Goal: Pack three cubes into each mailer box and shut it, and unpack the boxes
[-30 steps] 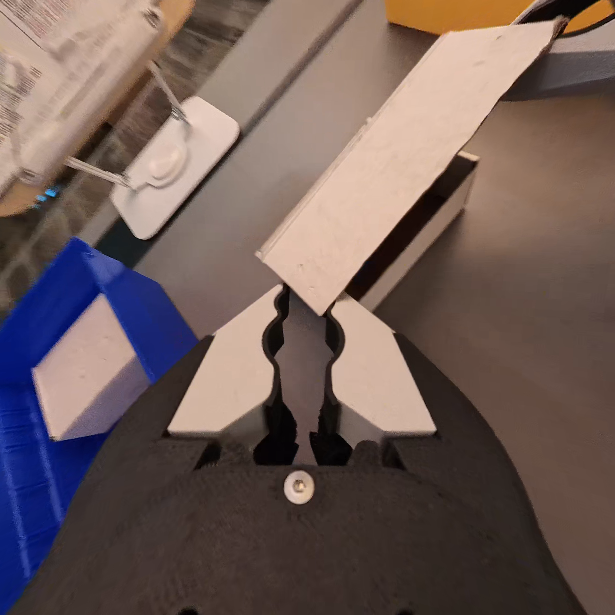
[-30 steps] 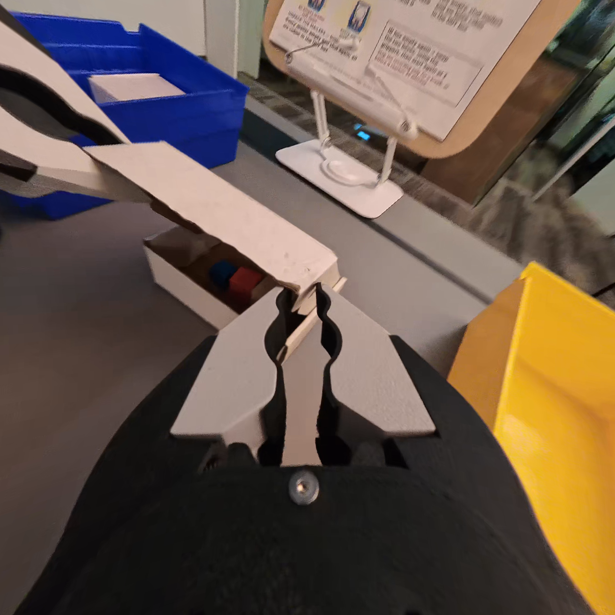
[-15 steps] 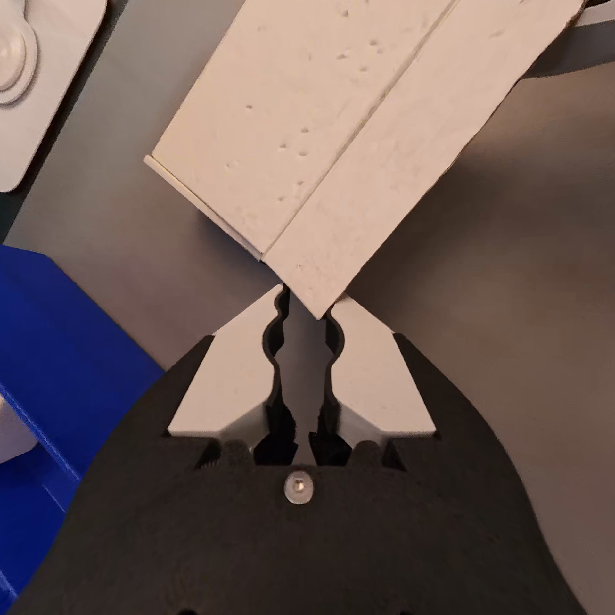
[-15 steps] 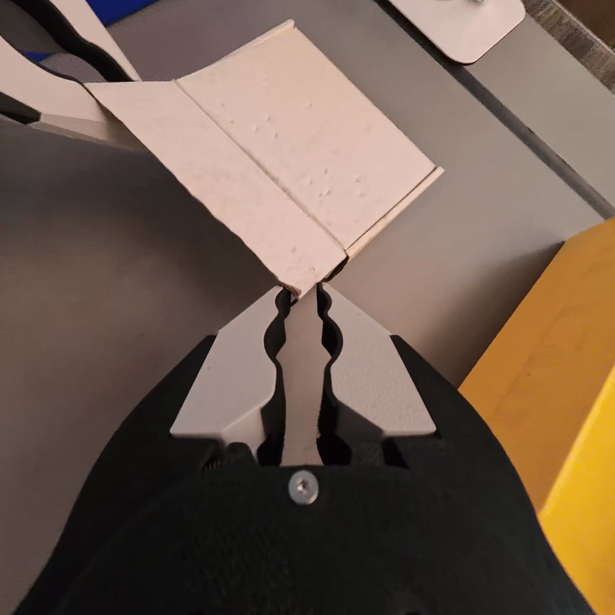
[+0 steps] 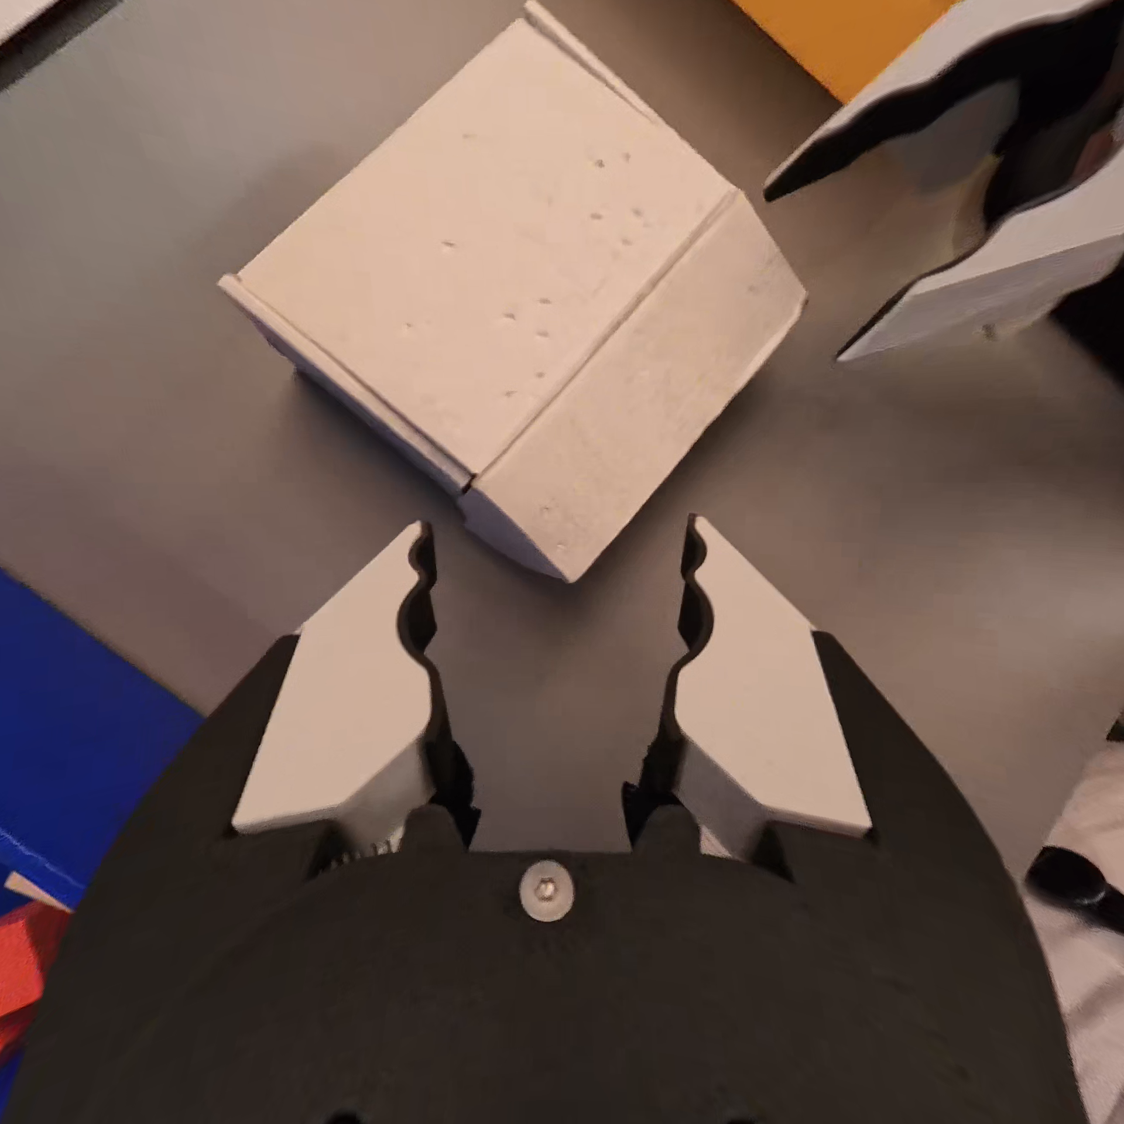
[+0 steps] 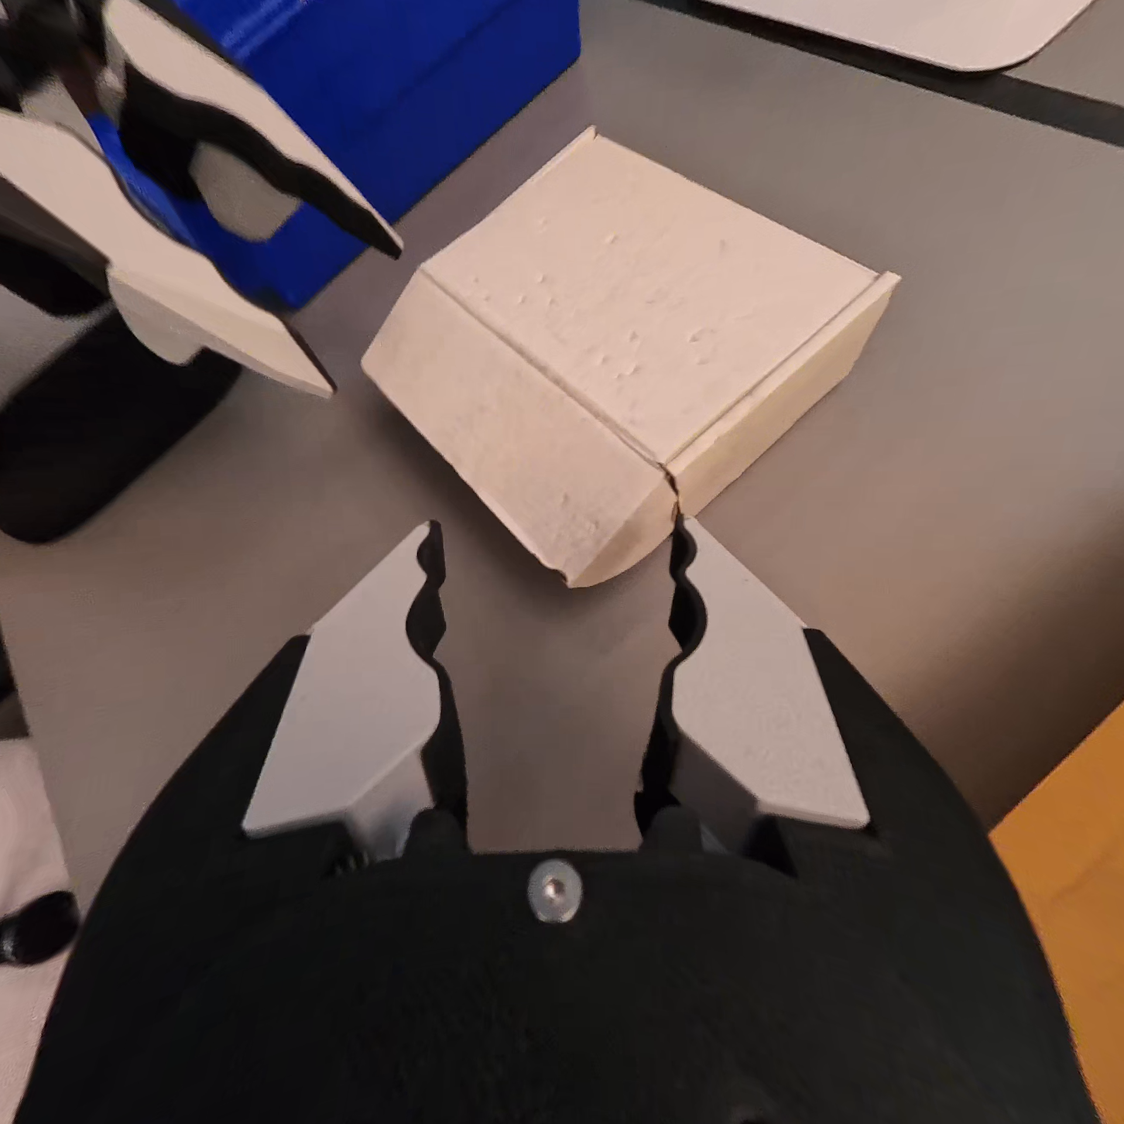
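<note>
A white mailer box (image 5: pixel 486 292) lies on the grey table with its lid folded down; the front flap (image 5: pixel 632 413) slopes over the near edge. The cubes inside are hidden. My left gripper (image 5: pixel 556 529) is open and empty, just short of the box's near corner. My right gripper (image 6: pixel 556 529) is open and empty at the opposite flap corner of the box (image 6: pixel 638 353). Each gripper also shows in the other's view, the right gripper (image 5: pixel 949 201) at upper right and the left gripper (image 6: pixel 243 261) at upper left, both open beside the box.
A blue bin (image 6: pixel 377 79) stands close behind the box; it also shows in the left wrist view (image 5: pixel 67 718), with a red thing (image 5: pixel 24 961) in the lower-left corner. A yellow bin (image 6: pixel 1070 882) is at the right. A white stand base (image 6: pixel 912 24) lies beyond. The left tips stand about 4 centimeters off the front flap (image 5: pixel 632 413). My right wrist view (image 6: pixel 453 381) looks at it from another angle.
Both grippers held the lid's front flap by its corners and brought the lid down over the box. Now both have let go, opened and drawn back a little.
</note>
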{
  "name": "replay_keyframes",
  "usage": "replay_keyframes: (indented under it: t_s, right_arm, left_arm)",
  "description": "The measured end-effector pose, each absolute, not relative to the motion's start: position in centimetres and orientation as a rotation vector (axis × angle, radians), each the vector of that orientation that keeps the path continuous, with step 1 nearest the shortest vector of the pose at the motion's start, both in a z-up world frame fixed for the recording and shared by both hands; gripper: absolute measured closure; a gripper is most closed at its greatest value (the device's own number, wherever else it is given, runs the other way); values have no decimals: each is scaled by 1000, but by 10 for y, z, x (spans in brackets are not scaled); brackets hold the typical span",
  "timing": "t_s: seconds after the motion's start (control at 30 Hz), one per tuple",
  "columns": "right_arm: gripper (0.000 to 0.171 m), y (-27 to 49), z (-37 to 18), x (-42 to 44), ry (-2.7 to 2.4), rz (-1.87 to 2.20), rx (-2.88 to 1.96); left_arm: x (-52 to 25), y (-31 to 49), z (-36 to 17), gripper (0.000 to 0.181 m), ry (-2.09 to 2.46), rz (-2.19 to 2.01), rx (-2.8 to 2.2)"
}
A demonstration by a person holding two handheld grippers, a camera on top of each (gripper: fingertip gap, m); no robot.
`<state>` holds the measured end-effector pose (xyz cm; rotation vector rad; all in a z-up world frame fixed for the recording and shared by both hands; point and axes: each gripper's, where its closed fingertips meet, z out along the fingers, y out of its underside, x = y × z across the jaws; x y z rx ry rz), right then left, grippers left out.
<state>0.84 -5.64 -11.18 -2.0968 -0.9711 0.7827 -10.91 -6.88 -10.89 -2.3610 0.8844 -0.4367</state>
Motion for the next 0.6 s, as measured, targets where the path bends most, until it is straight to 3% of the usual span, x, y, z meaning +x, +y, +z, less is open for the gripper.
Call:
replay_keyframes:
  t_s: [0.2, 0.6]
  right_arm:
    - [109, -52, -123, 5, -808, 989, -2206]
    - [124, -57, -129, 0, -853, 925, -2221]
  left_arm:
    - [-107, -63, -133, 109, 837, -433, -2431]
    - [-99, -72, -142, 121, 848, -536, -2484]
